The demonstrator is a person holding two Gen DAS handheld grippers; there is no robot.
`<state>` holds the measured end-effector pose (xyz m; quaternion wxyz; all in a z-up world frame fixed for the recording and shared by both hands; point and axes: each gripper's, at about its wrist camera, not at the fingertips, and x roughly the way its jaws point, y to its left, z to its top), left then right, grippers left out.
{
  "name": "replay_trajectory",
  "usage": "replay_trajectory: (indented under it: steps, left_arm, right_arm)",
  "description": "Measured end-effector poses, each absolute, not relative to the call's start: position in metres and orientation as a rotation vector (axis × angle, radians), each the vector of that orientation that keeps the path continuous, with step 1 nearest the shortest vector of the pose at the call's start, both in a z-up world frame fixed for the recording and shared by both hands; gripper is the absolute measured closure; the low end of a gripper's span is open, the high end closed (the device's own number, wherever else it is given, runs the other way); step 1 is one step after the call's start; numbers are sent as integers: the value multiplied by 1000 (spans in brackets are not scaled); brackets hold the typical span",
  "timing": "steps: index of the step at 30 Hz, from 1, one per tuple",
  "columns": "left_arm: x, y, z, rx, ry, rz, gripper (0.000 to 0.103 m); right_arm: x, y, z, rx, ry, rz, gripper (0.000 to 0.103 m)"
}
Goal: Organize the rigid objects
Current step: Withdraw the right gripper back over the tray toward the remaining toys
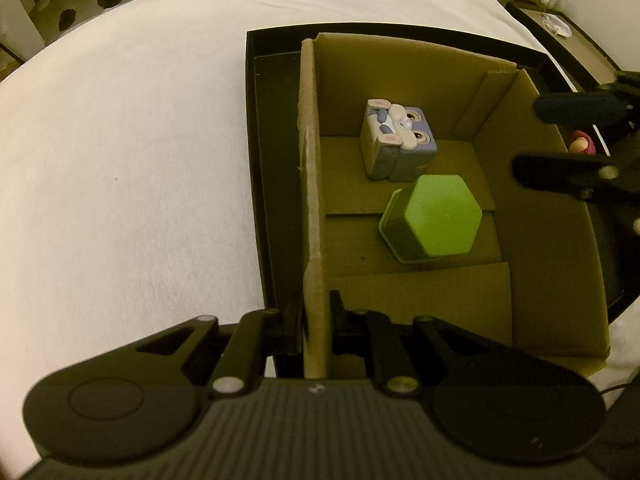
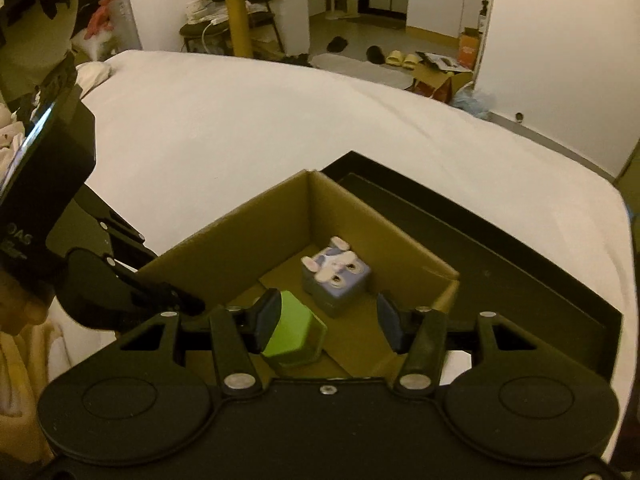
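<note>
A cardboard box (image 1: 560,240) sits in a black tray (image 1: 272,184) on a white bed. Inside lie a green hexagonal container (image 1: 434,218) on its side and a blue rabbit-face cube (image 1: 398,140). My left gripper (image 1: 316,316) is shut on the box's left wall (image 1: 310,184). My right gripper (image 2: 328,320) is open and empty above the box; the green container (image 2: 294,330) lies just below its left pad (image 2: 269,320), the cube (image 2: 336,276) beyond. The right gripper also shows in the left wrist view (image 1: 560,140) at the box's right side.
The white bed (image 1: 120,160) spreads left and beyond the tray (image 2: 500,260). A pink toy (image 1: 582,142) lies right of the box. A bedside shelf (image 1: 568,24) holds a cup. The room floor holds slippers (image 2: 400,58), boxes and a yellow table (image 2: 238,8).
</note>
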<state>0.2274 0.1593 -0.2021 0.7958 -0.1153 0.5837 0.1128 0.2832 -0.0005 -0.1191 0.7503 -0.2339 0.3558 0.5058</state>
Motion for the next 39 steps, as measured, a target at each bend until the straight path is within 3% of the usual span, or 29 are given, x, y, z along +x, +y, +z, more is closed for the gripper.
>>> replay_trajectory:
  steps: [34,39]
  left_arm:
    - [227,154,-201,-239,1250,259,93]
    - [228,153,-200,-237,1254,261,93]
  right_arm:
    - [348,-130,-146,-437,856,768,50]
    - [360,-134,-162,-413,892,703,54]
